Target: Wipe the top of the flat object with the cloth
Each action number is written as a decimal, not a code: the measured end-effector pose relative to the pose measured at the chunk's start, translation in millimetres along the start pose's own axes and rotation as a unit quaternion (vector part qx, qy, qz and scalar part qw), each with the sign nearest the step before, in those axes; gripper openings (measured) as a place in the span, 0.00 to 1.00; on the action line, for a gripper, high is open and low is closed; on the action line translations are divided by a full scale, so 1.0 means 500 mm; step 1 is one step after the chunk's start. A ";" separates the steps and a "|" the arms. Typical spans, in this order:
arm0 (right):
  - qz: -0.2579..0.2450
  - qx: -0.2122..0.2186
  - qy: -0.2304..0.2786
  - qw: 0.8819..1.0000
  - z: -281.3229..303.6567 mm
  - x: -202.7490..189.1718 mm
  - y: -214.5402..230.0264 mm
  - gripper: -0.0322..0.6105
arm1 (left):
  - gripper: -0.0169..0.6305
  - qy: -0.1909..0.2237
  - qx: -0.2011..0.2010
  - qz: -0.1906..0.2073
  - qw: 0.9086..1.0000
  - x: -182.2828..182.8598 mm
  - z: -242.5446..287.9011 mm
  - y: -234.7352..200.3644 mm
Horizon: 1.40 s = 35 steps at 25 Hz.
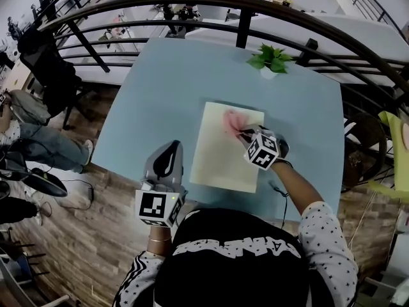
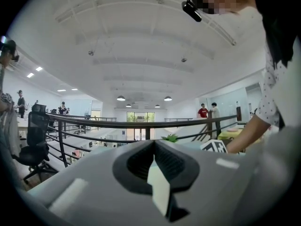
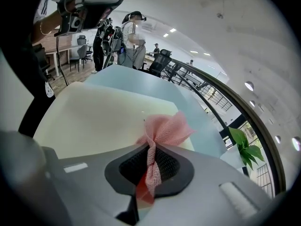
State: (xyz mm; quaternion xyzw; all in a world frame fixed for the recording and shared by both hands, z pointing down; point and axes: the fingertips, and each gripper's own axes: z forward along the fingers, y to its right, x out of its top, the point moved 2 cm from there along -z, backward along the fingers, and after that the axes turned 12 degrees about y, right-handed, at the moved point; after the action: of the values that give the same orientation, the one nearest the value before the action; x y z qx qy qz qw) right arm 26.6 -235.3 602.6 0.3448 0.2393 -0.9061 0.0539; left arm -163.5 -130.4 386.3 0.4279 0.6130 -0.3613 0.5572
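A cream flat board (image 1: 220, 155) lies on the light blue table (image 1: 160, 94); the right gripper view shows the board (image 3: 94, 117) spreading under the jaws. My right gripper (image 1: 246, 135) is shut on a pink mesh cloth (image 1: 234, 121), which rests on the board's far right part. Seen close up, the cloth (image 3: 162, 131) is twisted between the jaws and fans out ahead of them. My left gripper (image 1: 171, 151) hovers at the table's near left edge, beside the board, jaws shut with nothing between them. It tilts upward, toward the railing and ceiling.
A small potted plant (image 1: 270, 61) stands at the table's far right corner, beyond the board. A dark curved railing (image 1: 192, 2) runs behind the table. People sit at the left, an office chair (image 1: 45, 66) near them. A cable hangs off the table's near edge.
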 end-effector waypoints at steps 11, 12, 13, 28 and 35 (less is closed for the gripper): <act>0.010 0.029 0.014 0.999 -0.026 0.014 -0.061 0.06 | 0.03 -0.002 -0.025 -0.006 1.000 0.000 0.013 0.041; 0.009 0.032 0.015 0.999 -0.029 0.016 -0.067 0.06 | 0.03 -0.003 -0.027 -0.007 1.000 0.000 0.015 0.044; 0.006 0.035 0.016 0.999 -0.032 0.018 -0.074 0.06 | 0.03 -0.003 -0.029 -0.009 1.000 -0.001 0.017 0.047; -0.008 0.074 0.033 0.997 -0.071 0.029 -0.162 0.06 | 0.03 -0.011 -0.071 -0.019 0.997 -0.018 0.063 0.122; -0.004 0.094 0.041 0.995 -0.087 0.034 -0.197 0.06 | 0.03 -0.022 -0.081 -0.025 0.996 -0.028 0.072 0.142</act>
State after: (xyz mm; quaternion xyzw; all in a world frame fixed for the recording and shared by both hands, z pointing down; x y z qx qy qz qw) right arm 14.1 -127.0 602.3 0.3844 0.1568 -0.9097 0.0083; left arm -84.2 -138.6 398.1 0.3577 0.6383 -0.3339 0.5943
